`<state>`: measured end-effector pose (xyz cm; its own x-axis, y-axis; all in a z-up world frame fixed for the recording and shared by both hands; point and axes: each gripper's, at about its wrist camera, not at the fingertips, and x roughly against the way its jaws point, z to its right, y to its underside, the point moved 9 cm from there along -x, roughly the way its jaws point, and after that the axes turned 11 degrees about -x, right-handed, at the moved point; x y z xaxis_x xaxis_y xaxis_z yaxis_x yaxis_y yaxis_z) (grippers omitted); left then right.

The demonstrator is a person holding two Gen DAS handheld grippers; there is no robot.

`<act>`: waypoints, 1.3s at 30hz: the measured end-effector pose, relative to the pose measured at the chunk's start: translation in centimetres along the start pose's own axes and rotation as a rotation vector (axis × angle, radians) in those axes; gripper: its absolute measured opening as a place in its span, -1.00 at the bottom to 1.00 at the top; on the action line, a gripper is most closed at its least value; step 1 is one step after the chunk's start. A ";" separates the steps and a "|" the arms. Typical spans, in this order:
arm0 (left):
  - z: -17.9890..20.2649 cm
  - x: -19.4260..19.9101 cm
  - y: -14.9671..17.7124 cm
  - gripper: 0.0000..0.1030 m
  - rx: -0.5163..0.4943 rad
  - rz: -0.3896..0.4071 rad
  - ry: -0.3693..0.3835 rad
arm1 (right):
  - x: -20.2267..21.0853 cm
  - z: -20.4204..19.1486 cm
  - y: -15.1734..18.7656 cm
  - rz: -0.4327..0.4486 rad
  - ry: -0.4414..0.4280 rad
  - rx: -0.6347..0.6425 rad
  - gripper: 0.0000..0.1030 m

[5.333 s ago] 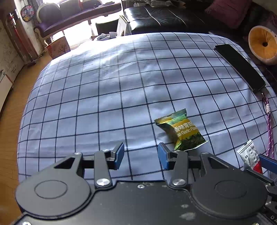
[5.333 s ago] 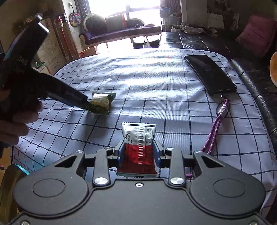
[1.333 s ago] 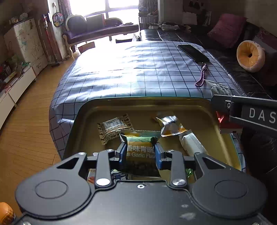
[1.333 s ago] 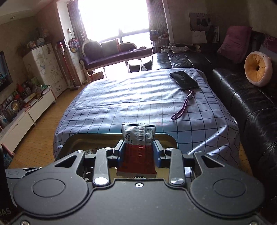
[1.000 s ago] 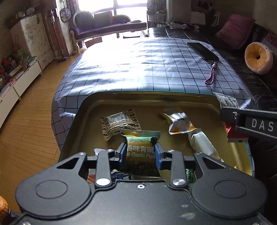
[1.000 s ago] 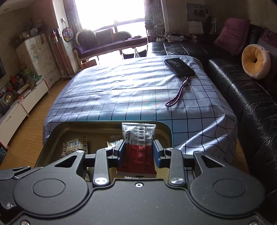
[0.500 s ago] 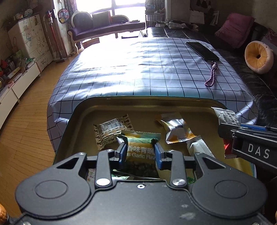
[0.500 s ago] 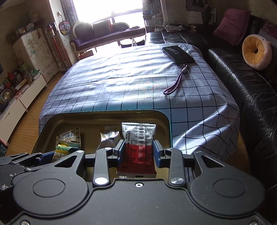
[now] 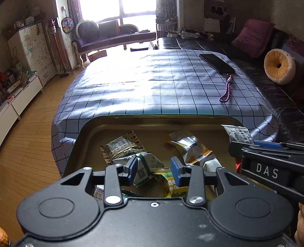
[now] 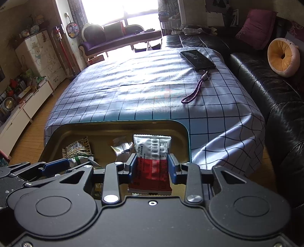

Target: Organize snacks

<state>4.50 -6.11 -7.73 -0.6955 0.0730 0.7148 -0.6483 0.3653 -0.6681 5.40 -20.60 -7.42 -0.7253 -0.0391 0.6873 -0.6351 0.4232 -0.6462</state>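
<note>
Between right tool pads: red-white packet (barcoded).

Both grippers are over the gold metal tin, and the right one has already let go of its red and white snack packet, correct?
Not quite. Both are over the gold metal tin, but the right gripper is shut on the red and white snack packet, as the right wrist view shows. It is the left gripper whose jaws are opening, with the green garlic-flavour packet lying loose below.

Daylight floods from the window at top centre, blown out; glare whitens the tablecloth; fisheye bends the edges.
</note>
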 end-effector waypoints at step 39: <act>-0.9 5.4 4.0 -0.22 -0.029 0.083 -0.018 | 4.8 -1.6 4.0 0.095 0.008 0.041 -0.09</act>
<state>-1.58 -3.42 -6.35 -0.7520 0.0873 0.6533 -0.5793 0.3852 -0.7183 -0.13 -17.65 -6.16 -0.7808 0.0072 0.6247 -0.5739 0.3870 -0.7217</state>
